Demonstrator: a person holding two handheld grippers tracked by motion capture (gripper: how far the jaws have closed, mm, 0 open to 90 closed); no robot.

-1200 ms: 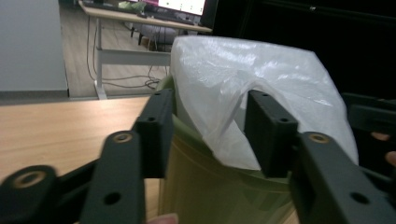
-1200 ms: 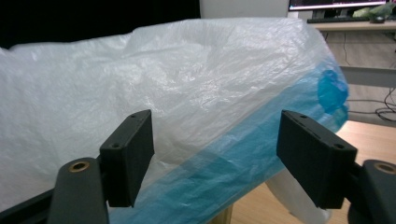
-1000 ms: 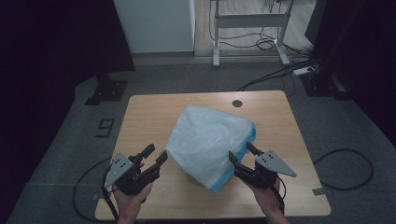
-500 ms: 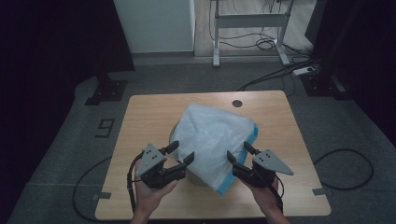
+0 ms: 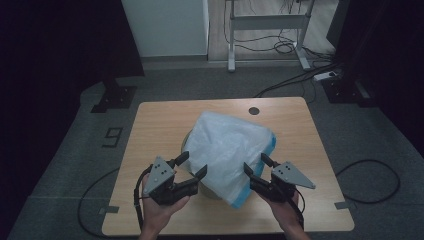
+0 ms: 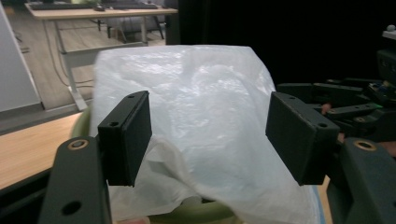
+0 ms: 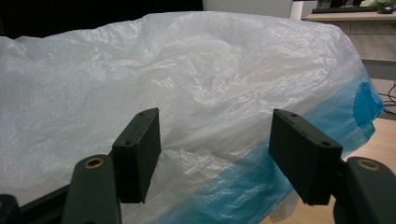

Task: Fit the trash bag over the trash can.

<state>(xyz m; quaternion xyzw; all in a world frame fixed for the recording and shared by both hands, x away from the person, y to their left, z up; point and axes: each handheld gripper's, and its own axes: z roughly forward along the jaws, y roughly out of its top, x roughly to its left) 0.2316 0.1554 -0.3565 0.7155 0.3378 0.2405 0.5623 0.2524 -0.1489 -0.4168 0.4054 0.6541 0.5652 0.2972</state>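
Grey carpet and dark curtains surround a light wooden table (image 5: 150, 130), and on it, a little toward the person's side of its middle, stands a pale green bin (image 5: 192, 144) draped with a white plastic bag (image 5: 227, 145) that carries a blue band (image 5: 250, 189) along its lower edge. That bag is the landmark: it billows over the bin, hiding most of it, so that a curve of green rim peeks out at the bag's left side and again beneath it in the left gripper view (image 6: 187, 215). The left gripper (image 5: 191, 165) is held just beside the bag's near left flank; its jaws have just been opening and now stand spread, with the bag's film (image 6: 205, 130) ahead of the gap between them and neither pad pressing on it. The right gripper (image 5: 255, 164) sits at the bag's near right corner, close to the blue band; its jaws stand apart as well, released, the crinkled film and blue strip (image 7: 219, 186) lying beyond them without being pinched. Past the bag's far edge a small dark round hole (image 5: 254, 110) marks the tabletop, and farther behind, white desk legs (image 5: 231, 45) and loose cables (image 5: 285, 47) rest on the floor.
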